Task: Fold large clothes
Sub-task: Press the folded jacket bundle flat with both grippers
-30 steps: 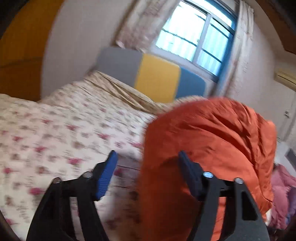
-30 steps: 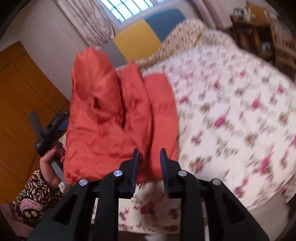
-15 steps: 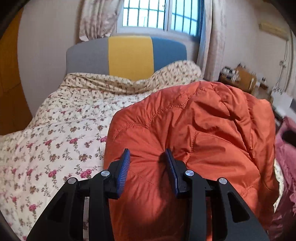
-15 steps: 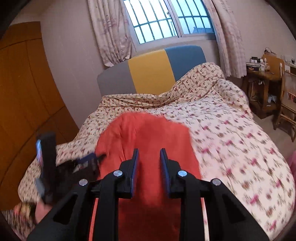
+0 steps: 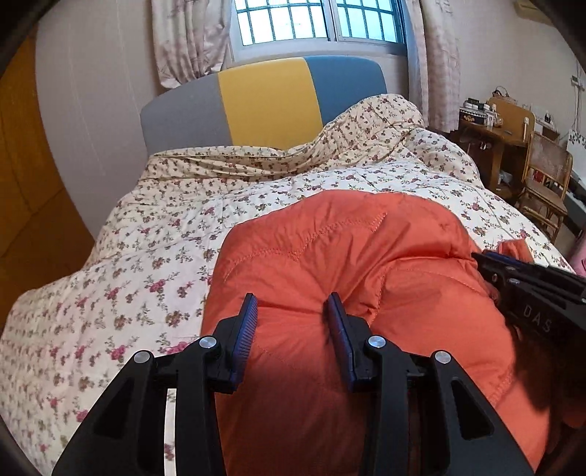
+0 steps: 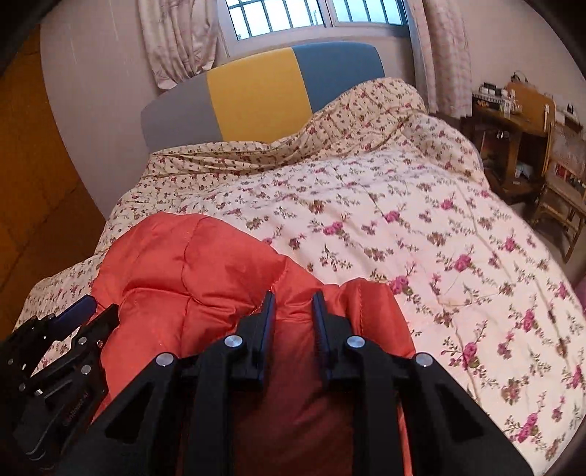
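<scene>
An orange quilted puffer jacket (image 5: pixel 348 256) lies bunched on the near part of a bed with a floral quilt (image 5: pixel 146 234); it also shows in the right wrist view (image 6: pixel 190 278). My left gripper (image 5: pixel 291 322) is shut on a puffy fold at the jacket's near left side. My right gripper (image 6: pixel 293 315) is shut on a fold at the jacket's near right side. Each gripper shows at the edge of the other's view, the right one (image 5: pixel 520 278) and the left one (image 6: pixel 69 329).
The bed has a grey, yellow and blue headboard (image 5: pixel 263 99) under a barred window (image 5: pixel 315 18). A wooden desk (image 5: pixel 494 142) and chair (image 5: pixel 545 179) stand at the right. An orange wardrobe (image 5: pixel 25 183) stands at the left.
The jacket has come down from held up in the air onto the bed. Both grippers swung to face the headboard and lowered with it; the left jaws closed in on the fabric.
</scene>
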`<state>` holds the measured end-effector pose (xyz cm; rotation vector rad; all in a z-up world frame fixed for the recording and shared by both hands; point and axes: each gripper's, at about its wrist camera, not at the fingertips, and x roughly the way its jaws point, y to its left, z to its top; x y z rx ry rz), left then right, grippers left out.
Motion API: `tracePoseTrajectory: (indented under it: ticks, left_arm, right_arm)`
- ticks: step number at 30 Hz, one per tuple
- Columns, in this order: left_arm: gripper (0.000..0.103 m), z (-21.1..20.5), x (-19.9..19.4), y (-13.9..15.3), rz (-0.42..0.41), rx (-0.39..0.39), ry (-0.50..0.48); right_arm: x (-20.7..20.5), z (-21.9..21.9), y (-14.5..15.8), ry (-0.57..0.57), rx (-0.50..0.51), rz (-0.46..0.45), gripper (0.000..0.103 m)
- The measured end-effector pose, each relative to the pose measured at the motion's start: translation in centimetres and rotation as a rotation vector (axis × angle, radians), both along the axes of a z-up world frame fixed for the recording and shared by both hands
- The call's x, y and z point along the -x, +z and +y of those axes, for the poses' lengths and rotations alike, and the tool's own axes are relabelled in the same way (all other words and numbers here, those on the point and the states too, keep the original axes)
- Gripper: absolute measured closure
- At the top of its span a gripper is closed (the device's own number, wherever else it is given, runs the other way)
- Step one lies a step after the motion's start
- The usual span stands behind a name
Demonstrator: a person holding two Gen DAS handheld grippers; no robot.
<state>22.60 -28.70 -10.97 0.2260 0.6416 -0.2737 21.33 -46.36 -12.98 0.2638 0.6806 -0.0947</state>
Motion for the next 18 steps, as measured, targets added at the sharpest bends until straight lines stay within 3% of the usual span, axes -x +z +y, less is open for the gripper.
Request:
tracePoseTrajectory:
  ticks: [6,18]
  left_arm:
    - [0.064,0.4,-1.1,-1.3,0.016,0.055,0.016]
    - [0.064,-0.2,-1.7,-3.2,-0.015,0.064,0.026]
  right_arm:
    - [-1.7,-0.2,-1.8,0.011,-0.023,0.045,0.084]
    - [-2.8,-0.6,-4.3,0.004,-0.060,0.058,0.084]
